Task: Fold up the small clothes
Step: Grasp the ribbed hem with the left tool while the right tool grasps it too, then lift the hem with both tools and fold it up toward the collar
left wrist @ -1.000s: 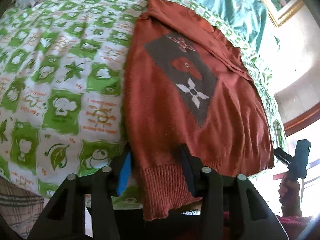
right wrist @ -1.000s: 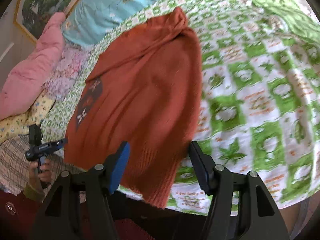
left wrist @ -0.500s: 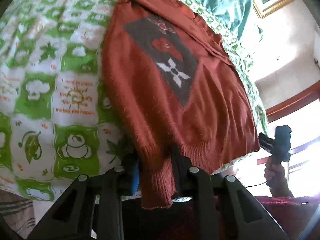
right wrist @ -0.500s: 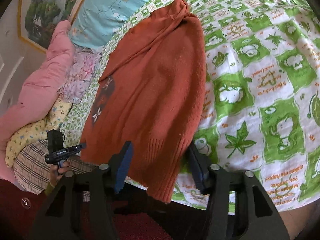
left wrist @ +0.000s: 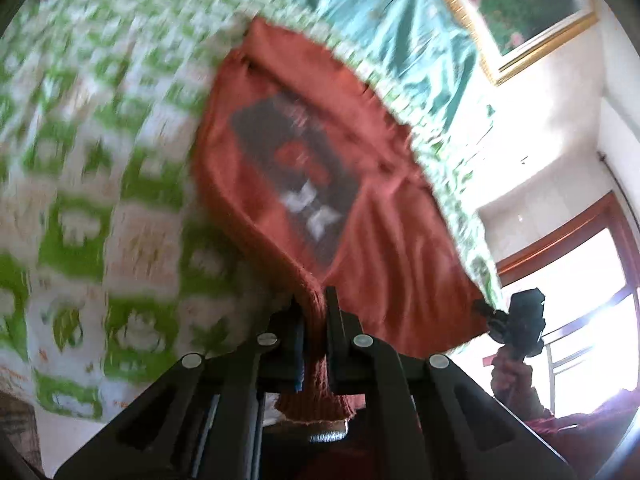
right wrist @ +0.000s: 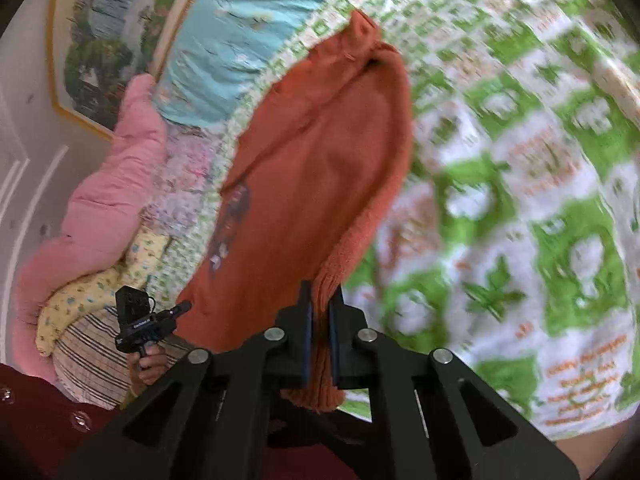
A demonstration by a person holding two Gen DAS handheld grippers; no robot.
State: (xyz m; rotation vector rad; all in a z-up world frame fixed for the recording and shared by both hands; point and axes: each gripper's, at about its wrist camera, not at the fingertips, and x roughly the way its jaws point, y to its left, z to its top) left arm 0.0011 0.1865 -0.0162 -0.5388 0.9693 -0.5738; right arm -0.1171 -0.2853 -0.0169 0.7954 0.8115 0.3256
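A small rust-orange knitted sweater (left wrist: pixel 384 232) with a dark patch showing a white flower lies on a green-and-white patterned bedspread (left wrist: pixel 100 184). My left gripper (left wrist: pixel 314 308) is shut on the ribbed hem at the sweater's near left corner, and the cloth bunches between its fingers. In the right wrist view the same sweater (right wrist: pixel 312 168) stretches away from me, and my right gripper (right wrist: pixel 320 300) is shut on the hem at its near right corner. The lifted hem hangs taut between the two grips. Each view shows the other gripper (left wrist: pixel 520 316) (right wrist: pixel 144 320) held in a hand.
A turquoise quilt (right wrist: pixel 240 40) and a framed picture (left wrist: pixel 520 4) lie beyond the sweater. Pink (right wrist: pixel 100 200), yellow-print and striped pillows (right wrist: pixel 92 352) are piled at the left in the right wrist view. A bright window (left wrist: pixel 580 300) stands at the right.
Both grippers' jaws have closed from wide apart onto the sweater's hem. The hem edge has lifted off the bedspread, and both views have tilted and blurred.
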